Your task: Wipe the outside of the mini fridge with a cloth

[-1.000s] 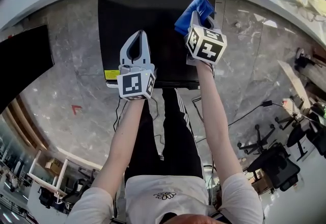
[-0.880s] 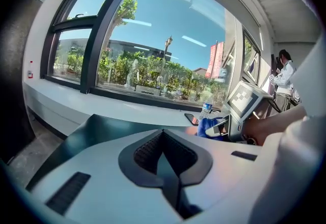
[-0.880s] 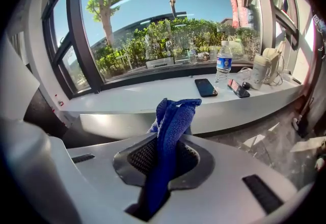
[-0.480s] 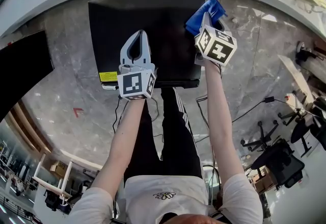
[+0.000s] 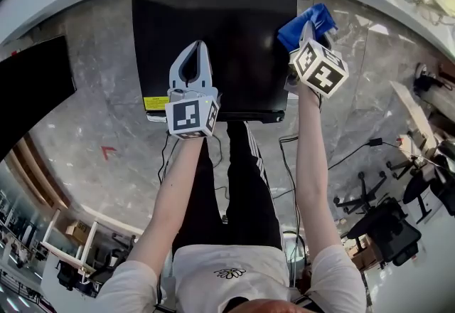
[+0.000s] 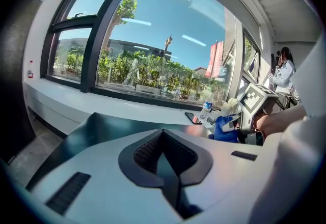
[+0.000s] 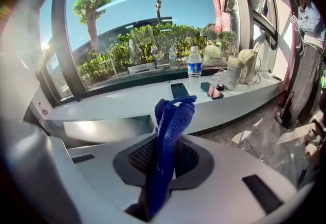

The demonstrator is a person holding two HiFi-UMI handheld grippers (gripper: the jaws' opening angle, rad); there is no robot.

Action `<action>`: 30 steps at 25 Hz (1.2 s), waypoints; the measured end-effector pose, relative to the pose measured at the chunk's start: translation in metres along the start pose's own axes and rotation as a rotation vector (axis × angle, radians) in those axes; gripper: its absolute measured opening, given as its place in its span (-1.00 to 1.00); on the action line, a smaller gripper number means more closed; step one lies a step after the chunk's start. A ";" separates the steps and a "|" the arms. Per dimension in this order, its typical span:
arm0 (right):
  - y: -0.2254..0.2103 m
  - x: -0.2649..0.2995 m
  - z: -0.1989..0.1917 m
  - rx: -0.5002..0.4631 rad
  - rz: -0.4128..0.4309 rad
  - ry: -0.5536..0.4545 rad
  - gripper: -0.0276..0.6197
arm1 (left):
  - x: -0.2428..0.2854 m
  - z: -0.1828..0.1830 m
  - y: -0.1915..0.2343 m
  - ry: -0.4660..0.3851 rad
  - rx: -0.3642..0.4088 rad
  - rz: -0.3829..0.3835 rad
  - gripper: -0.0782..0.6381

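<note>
The black mini fridge (image 5: 213, 34) stands below me against the curved white ledge, seen from above. My right gripper (image 5: 306, 33) is shut on a blue cloth (image 5: 313, 18) at the fridge's right rear corner, just past its right edge. In the right gripper view the cloth (image 7: 171, 116) stands up bunched out of the shut right gripper (image 7: 162, 152). My left gripper (image 5: 191, 61) hovers over the fridge top near its front edge, shut with nothing in it. The left gripper view shows the left gripper (image 6: 164, 139), the dark fridge top (image 6: 99, 127) beyond it, and the cloth (image 6: 224, 129) at right.
A white window ledge (image 7: 127, 103) carries a water bottle (image 7: 194, 69), two phones (image 7: 179, 89), and bags (image 7: 239, 73). The floor is marble (image 5: 85, 134), with a cable (image 5: 341, 157) and office chairs (image 5: 384, 223) to the right. A dark cabinet (image 5: 32, 91) stands left.
My right gripper has carried the blue cloth rightward, from over the fridge top's right rear to its right edge. The left gripper has stayed in place.
</note>
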State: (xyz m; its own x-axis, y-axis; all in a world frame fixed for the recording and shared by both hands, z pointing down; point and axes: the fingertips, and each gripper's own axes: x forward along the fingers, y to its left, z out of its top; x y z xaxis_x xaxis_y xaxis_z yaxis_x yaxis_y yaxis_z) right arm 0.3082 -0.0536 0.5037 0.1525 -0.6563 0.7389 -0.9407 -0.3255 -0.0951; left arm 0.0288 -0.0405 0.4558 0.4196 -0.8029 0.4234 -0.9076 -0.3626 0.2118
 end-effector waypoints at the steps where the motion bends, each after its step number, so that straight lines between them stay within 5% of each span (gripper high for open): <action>1: 0.007 -0.005 0.004 -0.001 0.013 -0.015 -0.71 | -0.002 0.001 0.003 -0.003 -0.004 0.005 -0.77; 11: 0.176 -0.052 0.032 -0.015 0.317 -0.101 -0.71 | -0.030 0.021 0.059 -0.049 -0.039 0.061 -0.77; 22: 0.397 -0.084 -0.027 -0.123 0.611 -0.002 -0.71 | -0.082 0.029 0.178 -0.084 -0.091 0.192 -0.77; 30: 0.468 -0.065 -0.085 -0.142 0.634 0.133 -0.71 | -0.111 0.016 0.245 -0.078 -0.128 0.276 -0.77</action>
State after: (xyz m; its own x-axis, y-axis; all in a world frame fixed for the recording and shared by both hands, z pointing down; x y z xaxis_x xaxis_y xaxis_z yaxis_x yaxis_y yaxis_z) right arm -0.1681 -0.1055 0.4685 -0.4739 -0.5986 0.6458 -0.8681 0.1947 -0.4566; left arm -0.2406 -0.0478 0.4469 0.1502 -0.8984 0.4126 -0.9756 -0.0671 0.2089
